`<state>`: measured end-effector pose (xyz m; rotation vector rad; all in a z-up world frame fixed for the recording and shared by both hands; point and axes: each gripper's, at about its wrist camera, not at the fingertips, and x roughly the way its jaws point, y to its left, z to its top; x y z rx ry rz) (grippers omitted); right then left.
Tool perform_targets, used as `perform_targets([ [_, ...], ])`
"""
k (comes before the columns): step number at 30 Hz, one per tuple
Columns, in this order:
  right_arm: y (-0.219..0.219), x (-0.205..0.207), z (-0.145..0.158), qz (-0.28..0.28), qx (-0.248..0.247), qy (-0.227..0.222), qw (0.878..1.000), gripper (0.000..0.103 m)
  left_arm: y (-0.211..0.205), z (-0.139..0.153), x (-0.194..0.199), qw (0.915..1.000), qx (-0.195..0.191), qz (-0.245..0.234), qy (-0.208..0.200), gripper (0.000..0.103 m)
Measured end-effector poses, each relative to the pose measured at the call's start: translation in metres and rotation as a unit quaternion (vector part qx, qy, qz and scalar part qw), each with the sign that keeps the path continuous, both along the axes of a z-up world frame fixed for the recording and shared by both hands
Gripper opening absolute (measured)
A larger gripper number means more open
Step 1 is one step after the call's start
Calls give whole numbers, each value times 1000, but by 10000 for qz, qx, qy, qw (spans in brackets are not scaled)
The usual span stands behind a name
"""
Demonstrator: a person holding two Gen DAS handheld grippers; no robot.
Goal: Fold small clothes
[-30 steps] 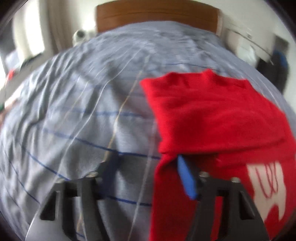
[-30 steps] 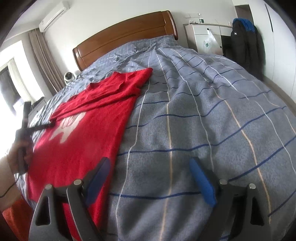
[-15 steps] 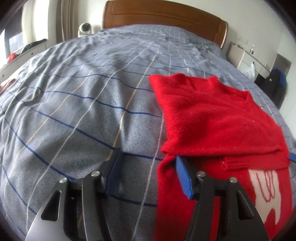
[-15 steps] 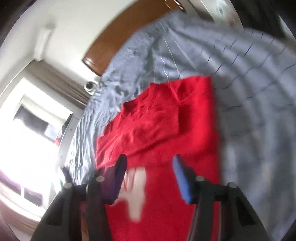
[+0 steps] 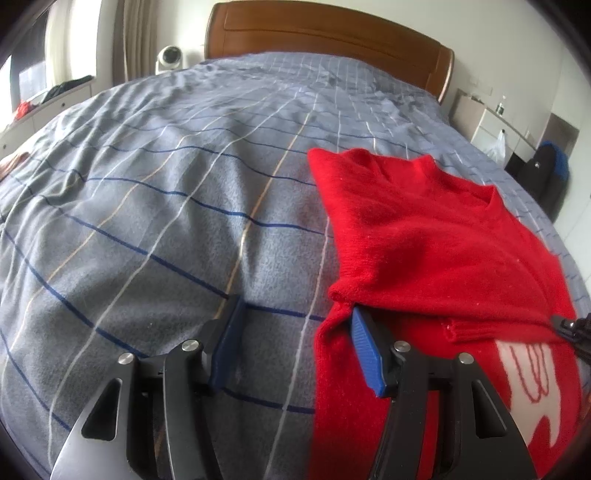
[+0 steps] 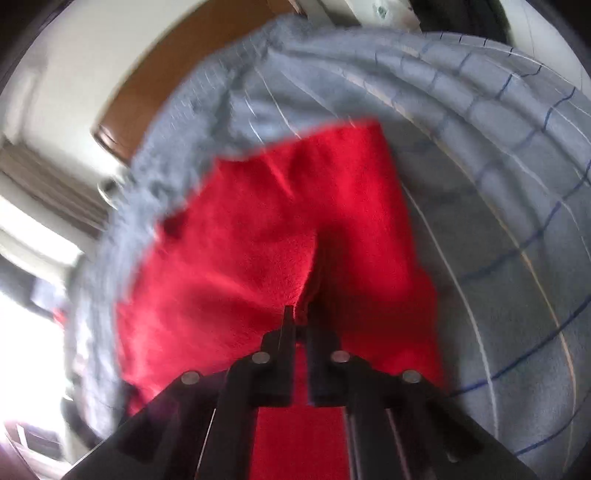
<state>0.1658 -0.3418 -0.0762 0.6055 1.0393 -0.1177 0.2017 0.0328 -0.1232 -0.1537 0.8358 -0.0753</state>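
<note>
A red sweater (image 5: pixel 424 236) with a white motif (image 5: pixel 532 384) lies flat on the striped grey bedspread (image 5: pixel 166 221), one sleeve folded across its chest. My left gripper (image 5: pixel 295 308) is open at the sweater's left edge. Its right pad is tucked under the folded sleeve and its left pad is over bare bedspread. In the right wrist view my right gripper (image 6: pixel 301 314) is shut, pinching a ridge of the red sweater (image 6: pixel 240 258). The right gripper's tip (image 5: pixel 572 326) also shows at the sweater's right side in the left wrist view.
A wooden headboard (image 5: pixel 325 33) closes the far end of the bed. A white nightstand (image 5: pixel 491 122) and dark hanging clothes (image 5: pixel 550 177) stand at the right, a round white device (image 5: pixel 170 59) at the far left. Bedspread (image 6: pixel 498 221) stretches right of the sweater.
My right gripper swung from over the bare bedspread onto the sweater and closed on a fold of it. The left gripper stayed at the sweater's left edge, still open.
</note>
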Motion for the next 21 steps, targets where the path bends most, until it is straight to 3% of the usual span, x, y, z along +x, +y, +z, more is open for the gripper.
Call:
perform_targets([
  [2,3,-4,3,89,-103,-198,9997,9,1,1,0,10000,-28,-16,22,60],
  [6,6,-31,25,399,-319,-602,9969,56,0,7,-4,9999,31,-87,102,65],
  [7,6,-43,33,519,-374,-727,9953,62,-1,9,-8,9997,139,-121,154,70],
  [10,11,-79,50,995,-864,-1033,9859,66,-6,15,-27,9977,604,-80,304,91],
  [13,7,-121,55,1251,-1566,-1209,9722,73,-1,22,-58,9971,664,-107,366,92],
  [17,-5,-163,48,1329,-2408,-1291,9527,73,8,30,-86,9964,781,-144,285,93],
  [21,-23,-176,41,1059,-2803,-1375,9441,73,32,32,-90,9962,854,147,45,95],
])
